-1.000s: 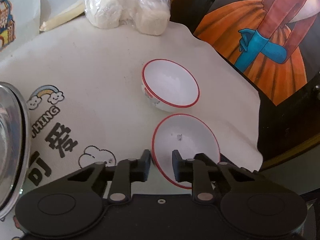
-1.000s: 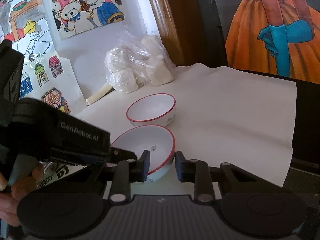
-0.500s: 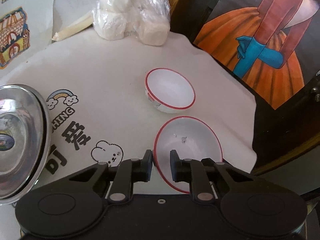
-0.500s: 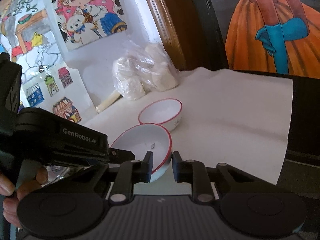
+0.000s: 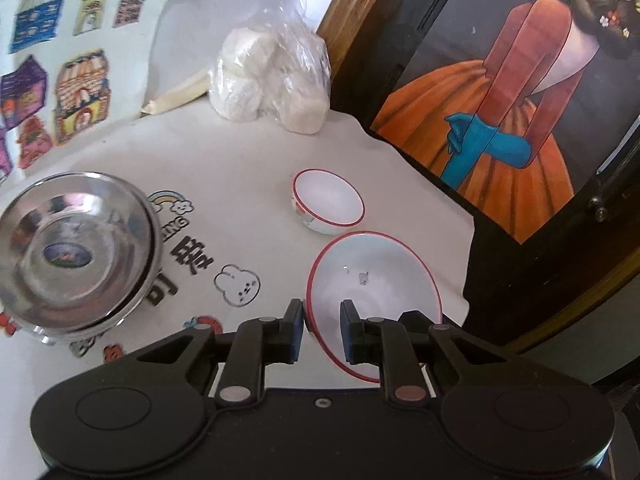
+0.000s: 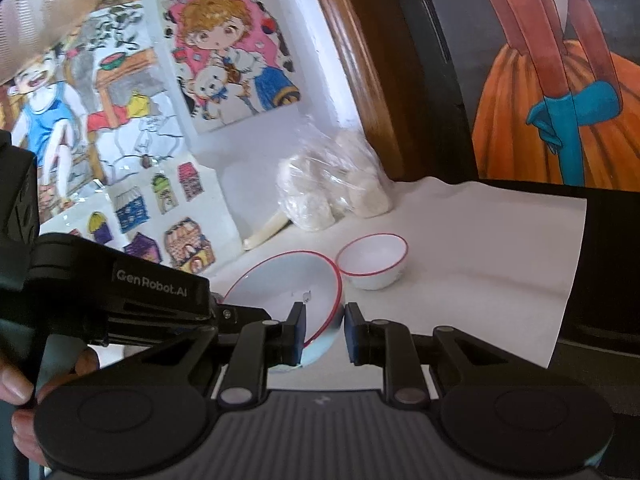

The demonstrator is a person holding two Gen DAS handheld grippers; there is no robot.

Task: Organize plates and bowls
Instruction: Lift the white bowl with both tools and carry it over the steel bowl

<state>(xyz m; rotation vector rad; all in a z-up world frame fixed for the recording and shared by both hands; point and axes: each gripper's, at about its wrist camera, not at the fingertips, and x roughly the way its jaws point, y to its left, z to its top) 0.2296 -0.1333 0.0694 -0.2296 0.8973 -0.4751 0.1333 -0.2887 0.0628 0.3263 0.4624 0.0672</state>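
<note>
1. Gripping opposite sides of one red-rimmed white bowl, the two grippers hold it between them, tilted, its inside facing the left wrist camera.
2. The left gripper has its jaws closed on the bowl's near rim, one pad outside the wall and one inside.
3. The right gripper pinches the other side of the rim the same way, its left pad inside the bowl and its right pad against the outer wall.
4. From the right wrist view, the left gripper's black body reaches in from the left, with the person's hand wrapped around its handle at the picture's edge.
5. A second, smaller red-rimmed bowl stands upright on the white cloth just beyond the held one.
6. Whether the held bowl's rim touches the smaller bowl, I cannot tell.
7. A shiny steel bowl sits well to the left on the cloth, over the printed cartoon lettering.
8. A clear plastic bag of white lumps rests at the far edge of the cloth, against the wall.
</note>
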